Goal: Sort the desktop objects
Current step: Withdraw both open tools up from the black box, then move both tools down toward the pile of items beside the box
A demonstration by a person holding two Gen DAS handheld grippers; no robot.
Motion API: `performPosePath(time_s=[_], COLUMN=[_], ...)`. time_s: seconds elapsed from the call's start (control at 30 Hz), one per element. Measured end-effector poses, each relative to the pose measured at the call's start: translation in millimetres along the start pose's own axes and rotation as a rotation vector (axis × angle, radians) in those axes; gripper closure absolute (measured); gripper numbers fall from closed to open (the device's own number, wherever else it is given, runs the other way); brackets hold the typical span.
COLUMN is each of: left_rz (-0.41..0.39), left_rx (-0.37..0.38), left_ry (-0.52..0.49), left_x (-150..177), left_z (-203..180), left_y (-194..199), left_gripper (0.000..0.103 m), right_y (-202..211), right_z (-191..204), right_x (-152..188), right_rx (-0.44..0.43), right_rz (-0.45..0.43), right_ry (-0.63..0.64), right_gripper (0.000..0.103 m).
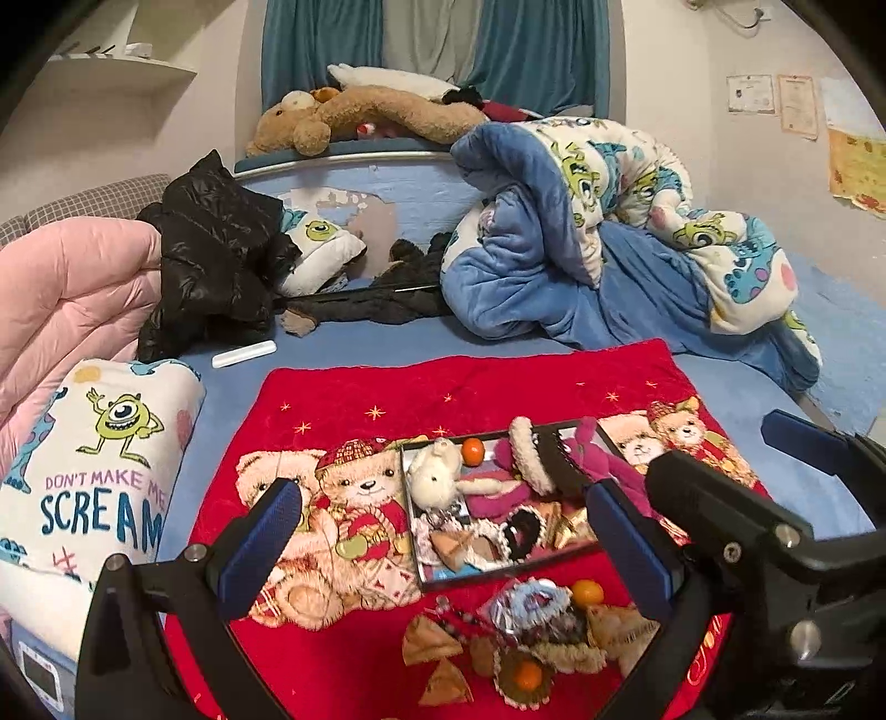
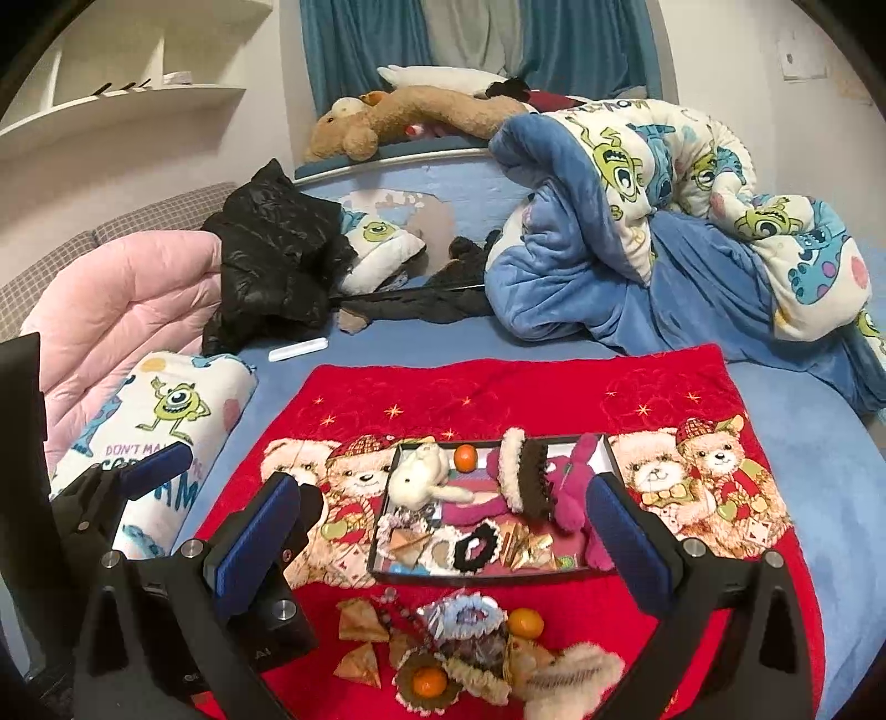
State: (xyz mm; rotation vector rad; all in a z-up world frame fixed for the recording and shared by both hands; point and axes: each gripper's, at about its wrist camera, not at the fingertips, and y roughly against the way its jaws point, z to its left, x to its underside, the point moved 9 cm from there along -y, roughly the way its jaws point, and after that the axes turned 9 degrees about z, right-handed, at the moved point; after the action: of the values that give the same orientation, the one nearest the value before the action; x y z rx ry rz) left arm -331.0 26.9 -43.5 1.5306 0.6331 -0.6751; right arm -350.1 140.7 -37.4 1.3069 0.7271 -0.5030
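Both tools, left tool [image 1: 443,543] and right tool [image 2: 443,537], hang spread and empty above the red cloth [image 2: 554,382] on the bed. The loose pile [image 2: 459,648] lies near you, touching itself everywhere; the tray [image 2: 382,531] behind is crowded. Your pinch risks dragging neighbours or rolling the orange [image 2: 525,621].

Two fisheye wrist views look forward and slightly down from just above a red bear-print cloth [image 1: 443,382] on a bed. Both share the filled tray [image 2: 606,443], rumpled blue blanket [image 2: 581,277] and teal curtains [image 1: 310,44]; the left camera sits further left.
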Motion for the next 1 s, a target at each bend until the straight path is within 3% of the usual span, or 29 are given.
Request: performPosePath(time_s=[0.2,0.57,0.83,1.0], left_rz=[0.018,0.01,0.003,0.04], left_rx=[0.009,-0.005,0.012,0.032], left_ry=[0.02,0.051,0.015,0.0], left_x=[47,111,137,158], left_z=[1,22,11,6], left_y=[13,22,3,-24], left_gripper=[0.0,0.0,0.0,0.0], right_y=[26,43,31,19], right_z=[8,-13,-20,-23], right_x=[36,99,131,145], right_rx=[-0.071,-0.092,-0.13,-0.142], right_rz=[-0.025,-0.037,-0.055,-0.068], right_ry=[0.015,-0.016,-0.03,-0.012], right_gripper=[0.0,0.0,0.0,0.0])
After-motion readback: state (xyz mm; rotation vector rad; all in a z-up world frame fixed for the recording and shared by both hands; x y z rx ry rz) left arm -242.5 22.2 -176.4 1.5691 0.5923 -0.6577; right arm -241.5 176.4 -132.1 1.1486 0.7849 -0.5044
